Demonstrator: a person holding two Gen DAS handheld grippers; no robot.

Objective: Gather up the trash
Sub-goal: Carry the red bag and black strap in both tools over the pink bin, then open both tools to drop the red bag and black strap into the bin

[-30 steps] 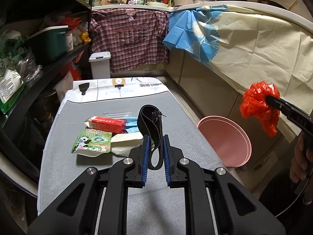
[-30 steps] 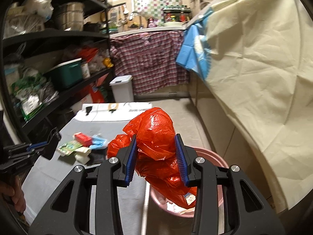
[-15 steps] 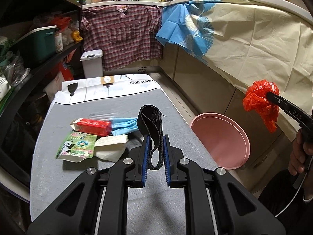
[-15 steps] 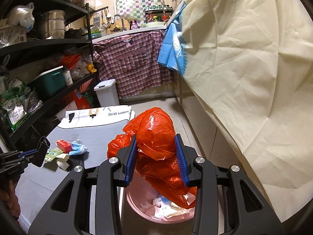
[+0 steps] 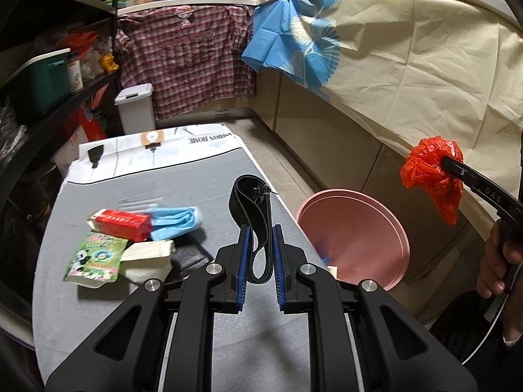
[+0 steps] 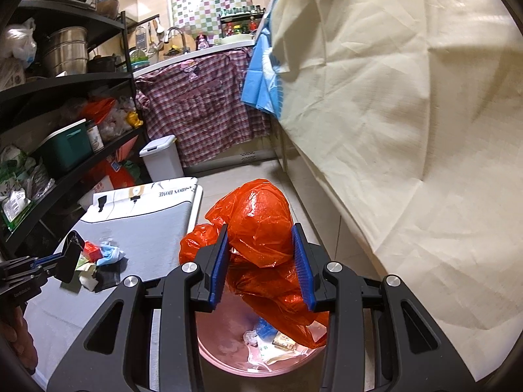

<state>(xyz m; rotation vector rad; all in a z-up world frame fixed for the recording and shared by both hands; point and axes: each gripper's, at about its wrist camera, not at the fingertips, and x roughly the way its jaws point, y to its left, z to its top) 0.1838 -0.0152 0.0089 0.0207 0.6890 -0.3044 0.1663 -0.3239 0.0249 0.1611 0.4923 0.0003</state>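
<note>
My left gripper (image 5: pixel 260 238) is shut on a looped black strap (image 5: pixel 251 199) and holds it above the grey padded table (image 5: pixel 196 179), close to its right edge. My right gripper (image 6: pixel 260 245) is shut on a crumpled red plastic bag (image 6: pixel 258 225), which hangs over the pink bin (image 6: pixel 225 352). The same bag (image 5: pixel 431 176) and bin (image 5: pixel 356 228) show to the right in the left wrist view. A red box (image 5: pixel 121 223), a blue wad (image 5: pixel 176 220), a green panda packet (image 5: pixel 94 258) and a cream carton (image 5: pixel 147 256) lie on the table.
Inside the pink bin lie paper scraps and wrappers (image 6: pixel 278 343). A cream cloth (image 6: pixel 392 130) drapes the counter on the right. Dark shelves (image 6: pixel 65 124) stand to the left, with a white lidded bin (image 5: pixel 135 107) and a plaid shirt (image 5: pixel 186 65) at the far end.
Both grippers have moved right and slightly down with their loads. The red bag now hangs over the pink bin, whose inside shows. The strap has come nearer the table's right edge.
</note>
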